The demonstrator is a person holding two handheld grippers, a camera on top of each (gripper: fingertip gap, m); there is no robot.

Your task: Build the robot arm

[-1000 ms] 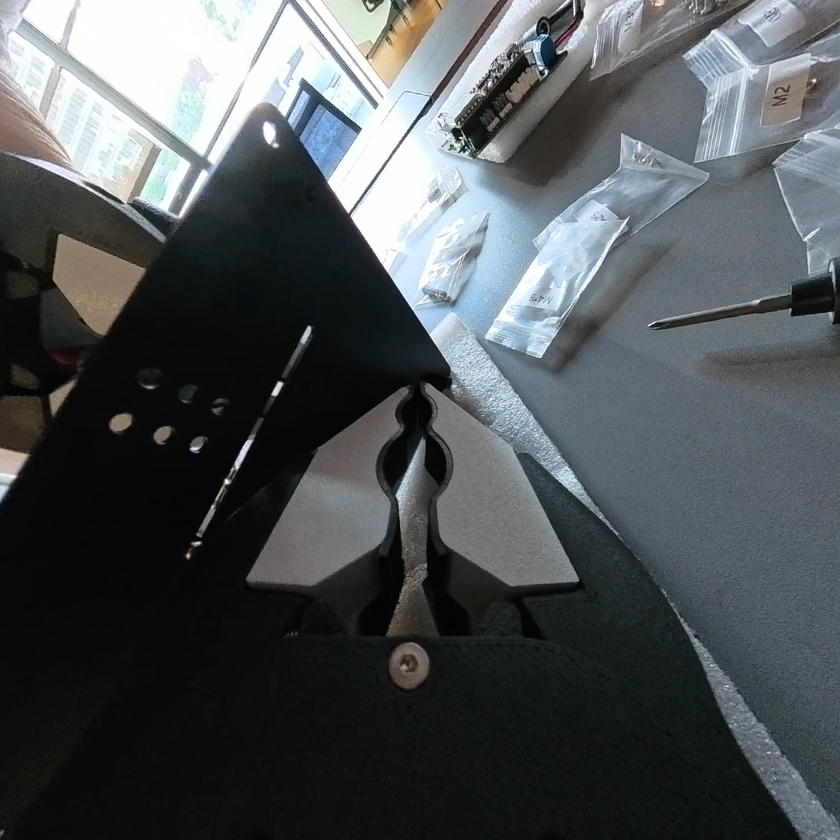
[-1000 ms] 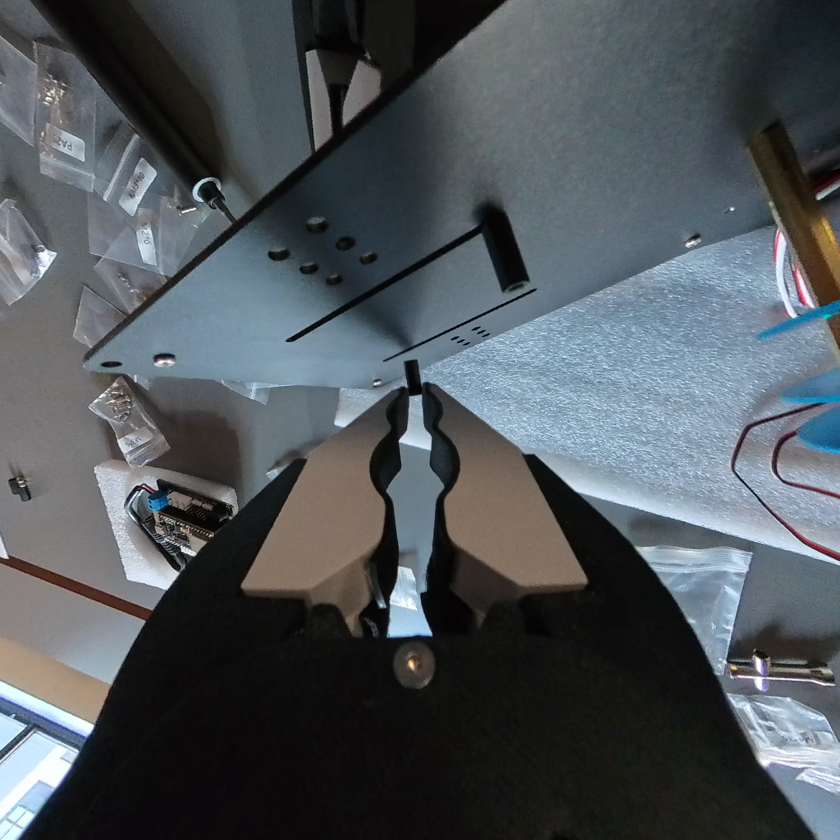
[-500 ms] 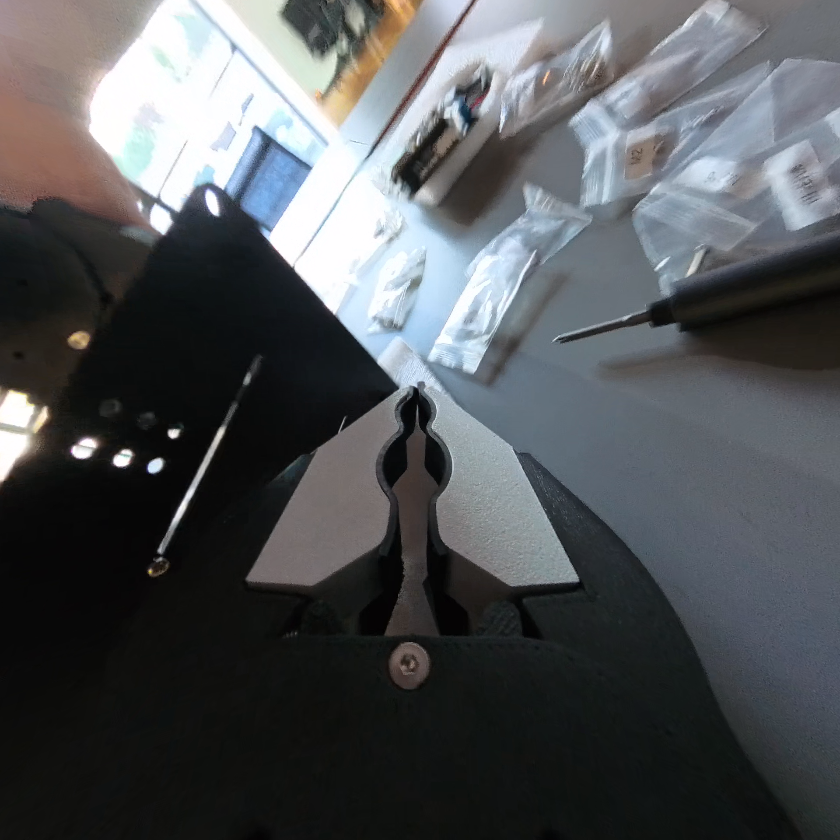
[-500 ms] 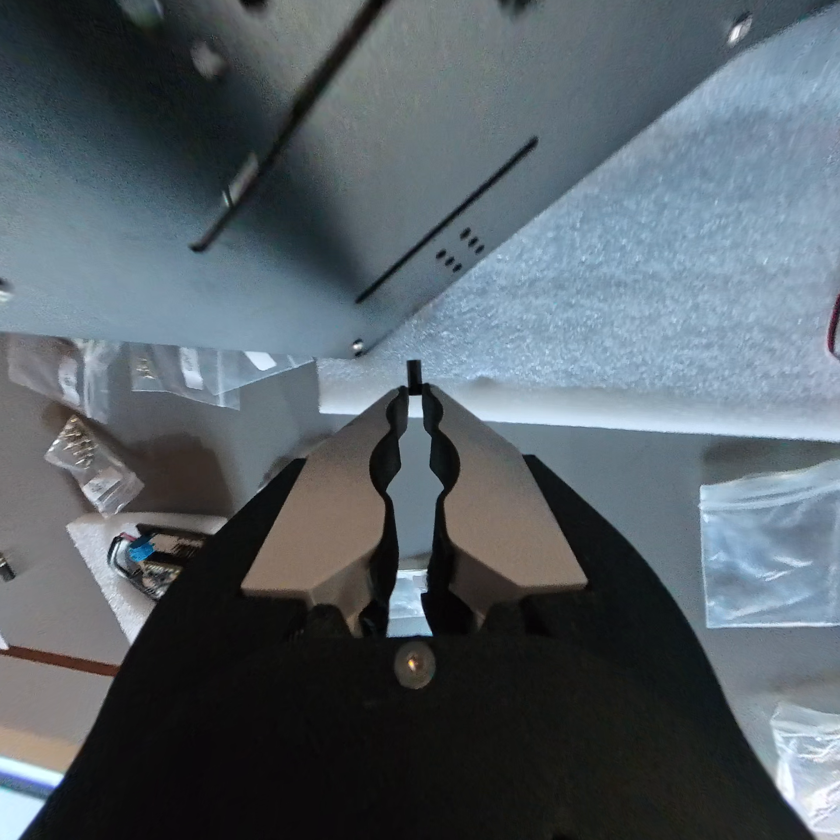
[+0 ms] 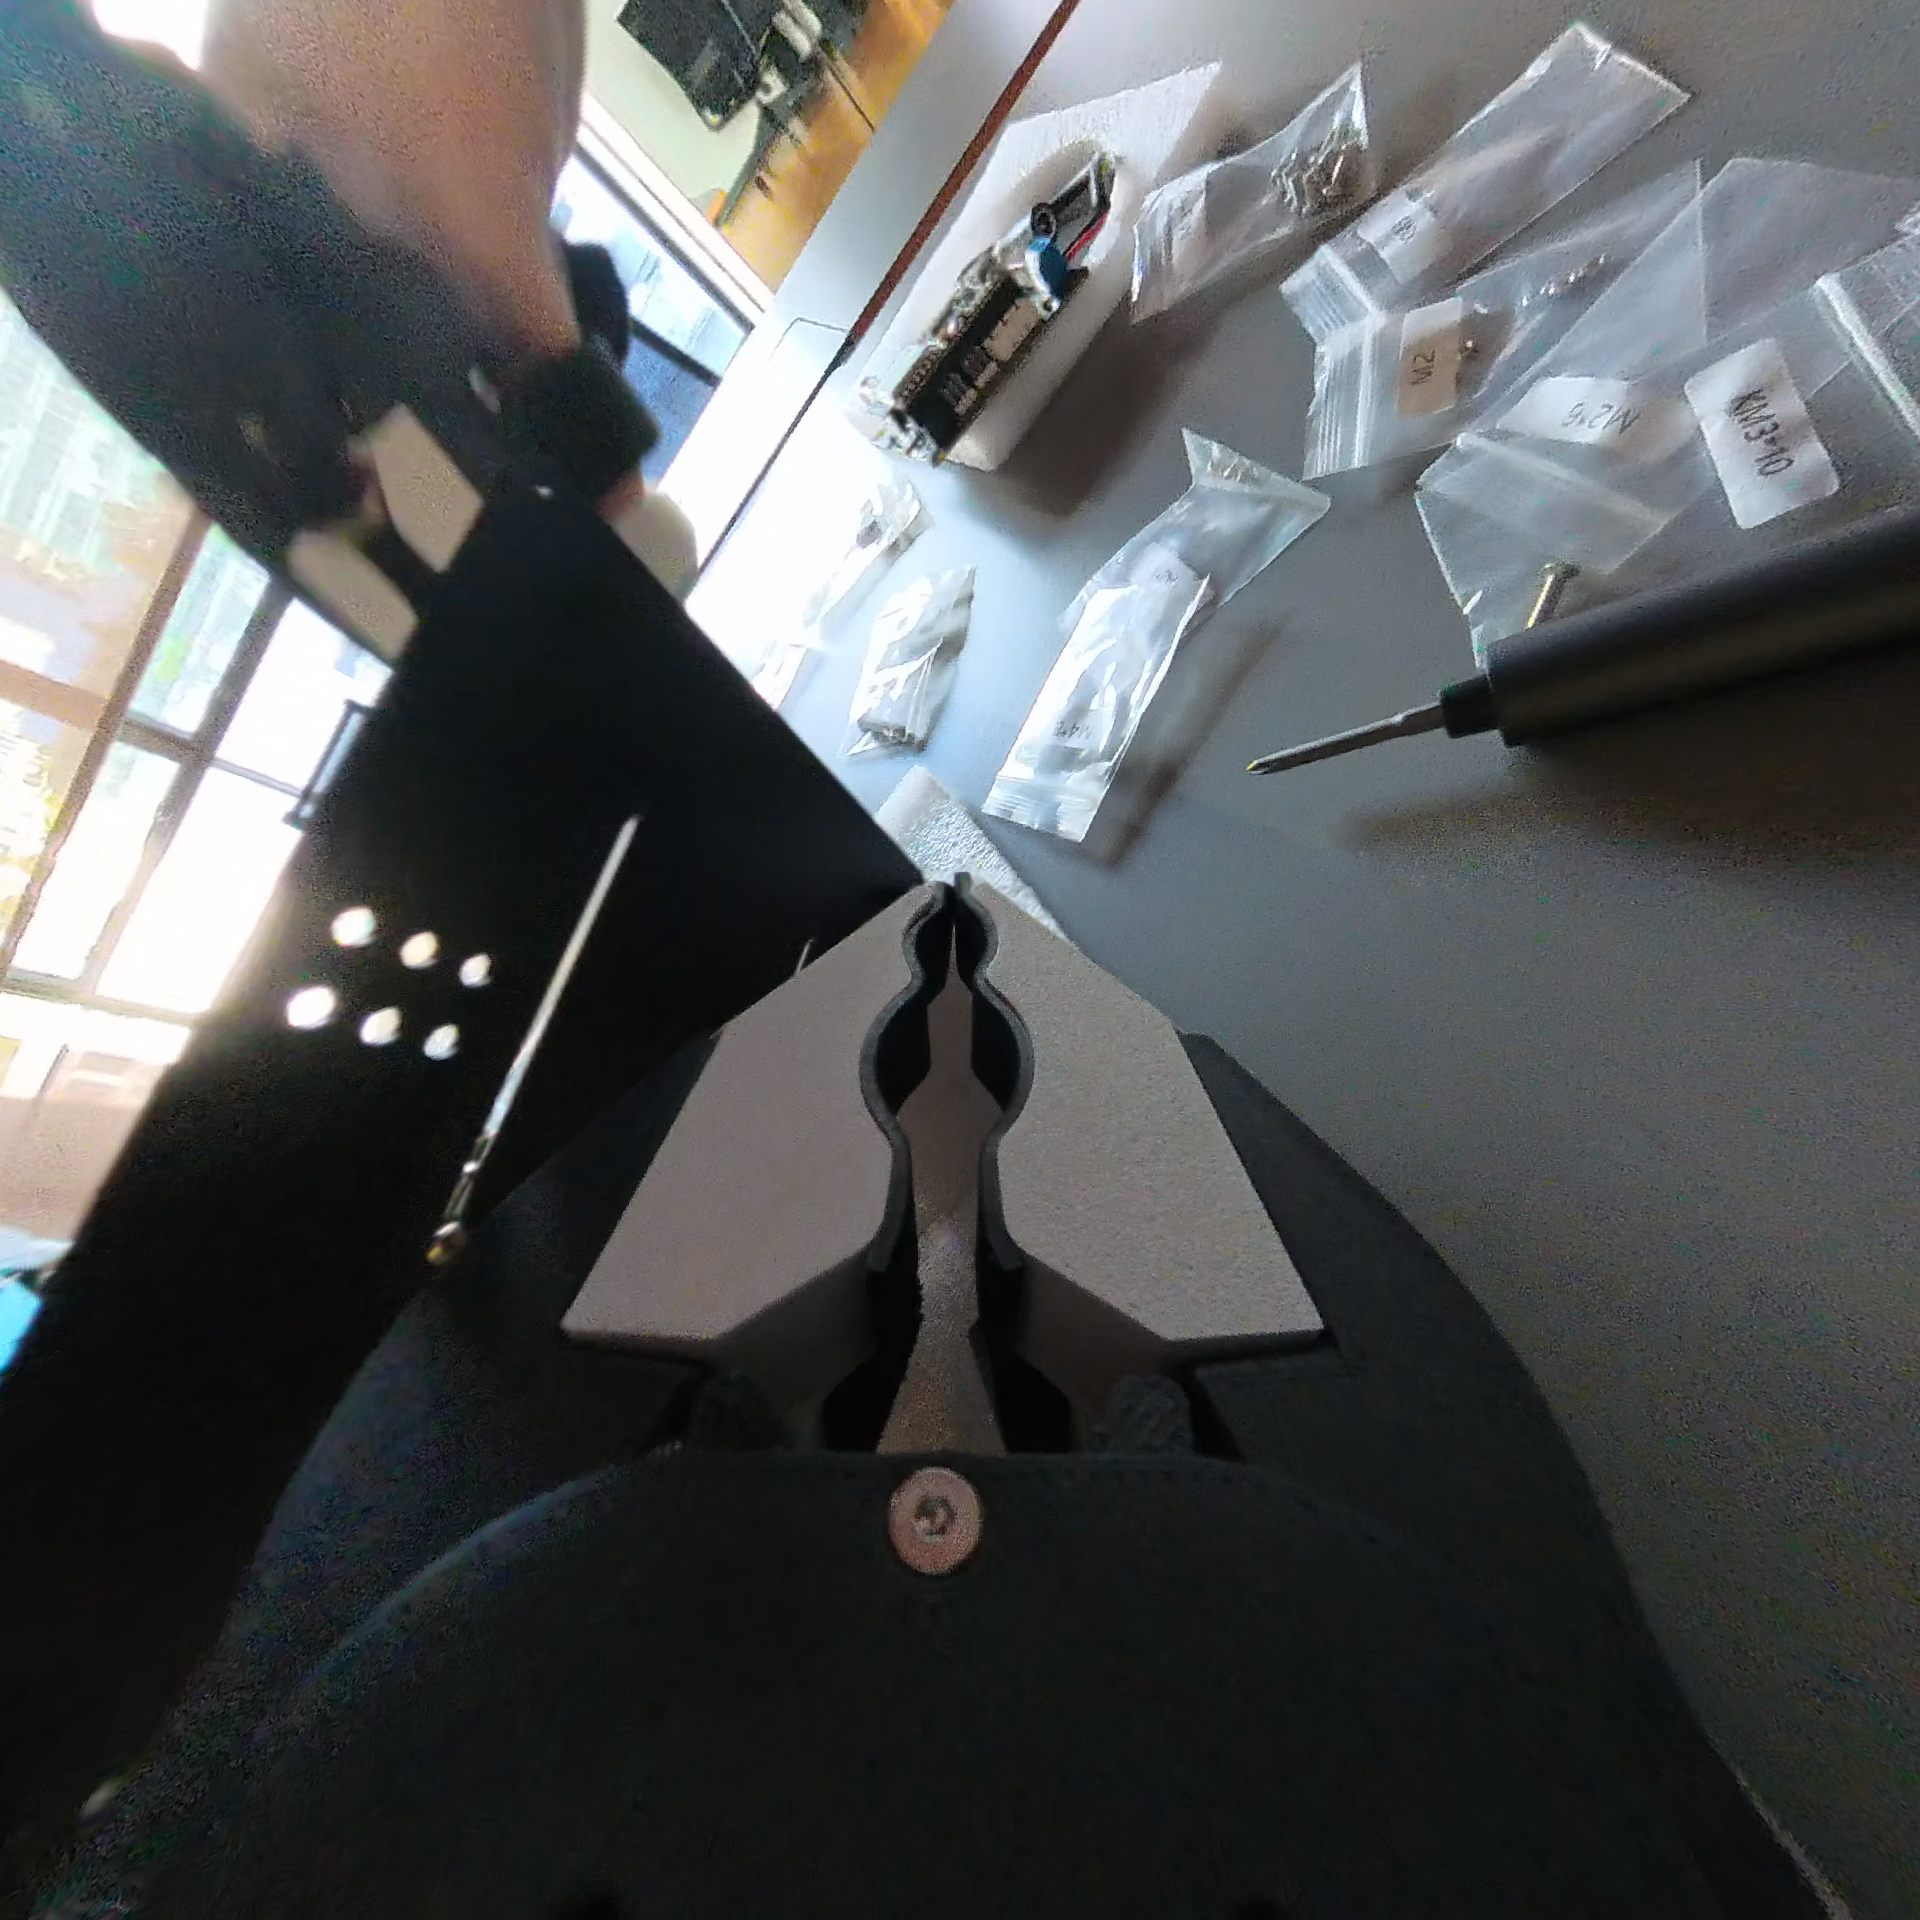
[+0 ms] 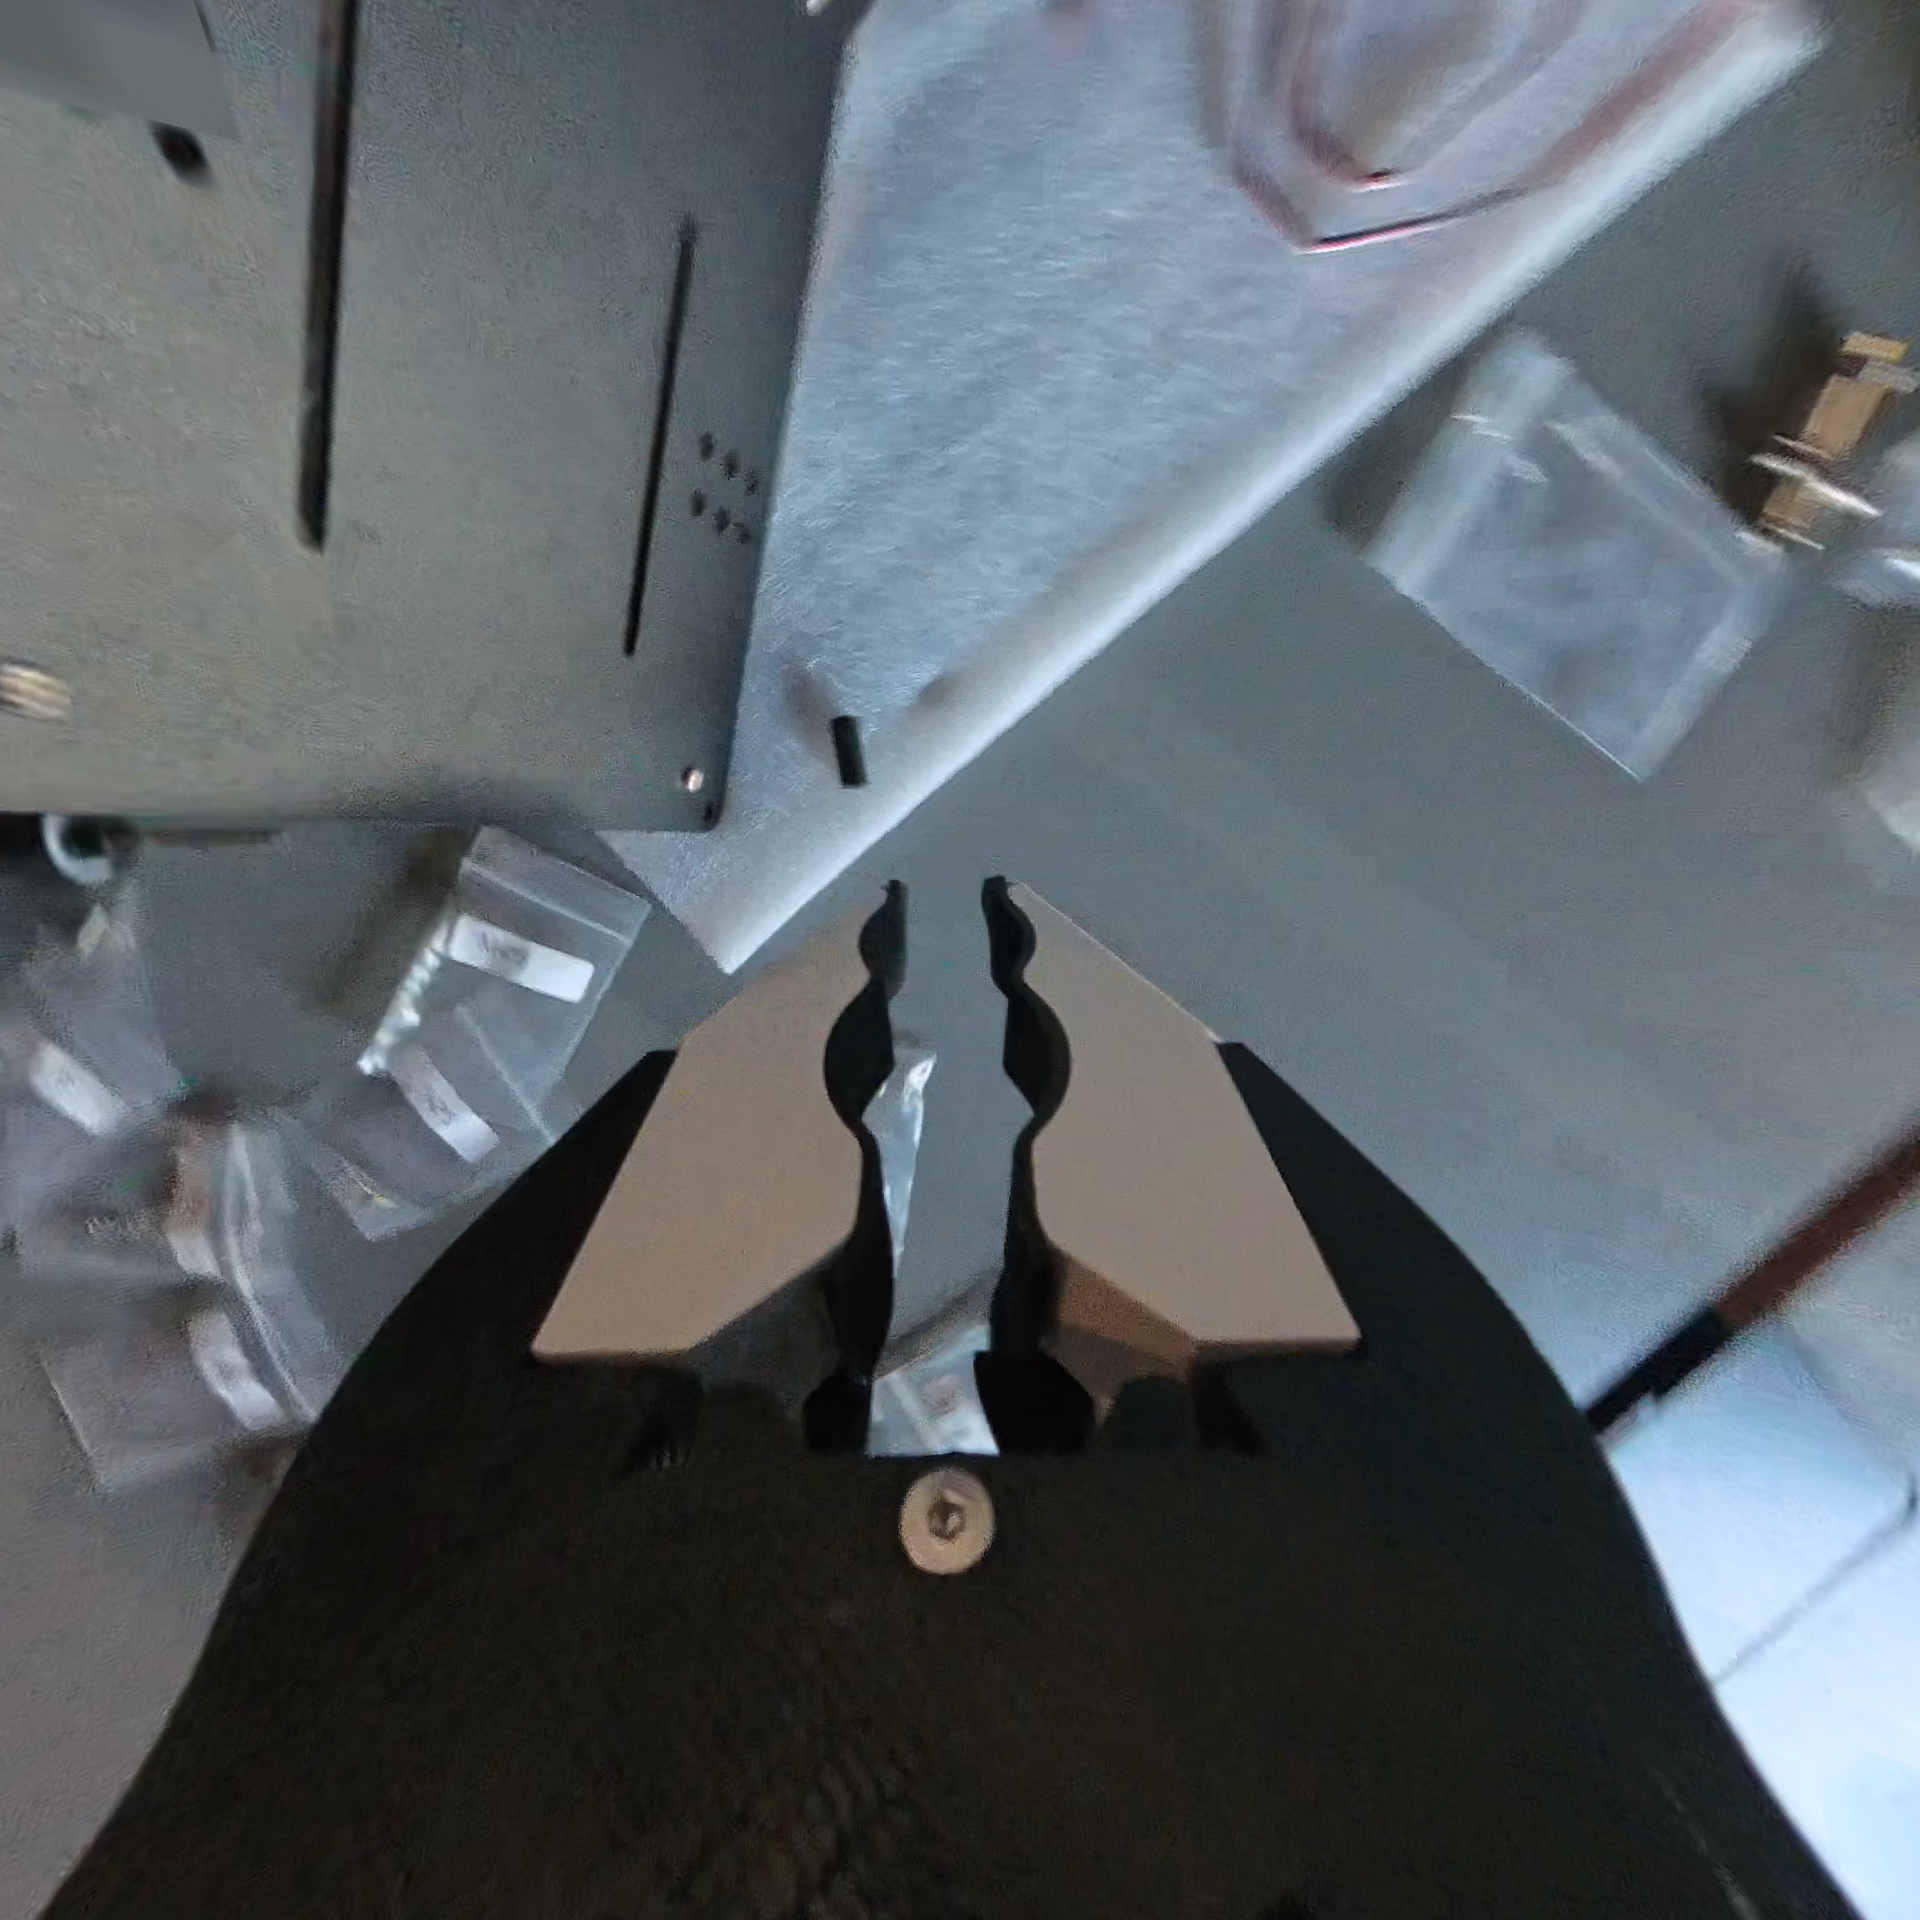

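left gripper (image 5: 951, 894): the fingers are seen together at the tips, with no gap left. Whether anything is pinched between them cannot be told.
black plate (image 5: 571, 779): it is seen tilted just to the left of the left gripper, and one corner ends right at the closed tips. In the right wrist view it lies partly over the foam sheet (image 6: 1039, 416). Slots and small clusters of holes are cut through it, and a small screw is seen near its corner.
right gripper (image 6: 940, 883): the fingers are held apart and nothing is held between them. It hangs above the grey table (image 6: 1247, 831), clear of the plate.
black peg (image 6: 847, 750): it lies loose on the foam sheet, just beside the plate's corner. No other part lies nearer the right gripper, and it is not touched.
screwdriver (image 5: 1662, 665): it is laid on the table well to the right of the left gripper, untouched, with a loose screw (image 5: 1548, 592) just behind it.
clear bags (image 5: 1143, 665): several are scattered over the table, each with a white label, and small hardware is seen inside some.
circuit board (image 5: 987, 353): it is set on a white foam block at the far side of the table.
blur: the right wrist view is smeared, so the metal piece at its right edge cannot be made out.
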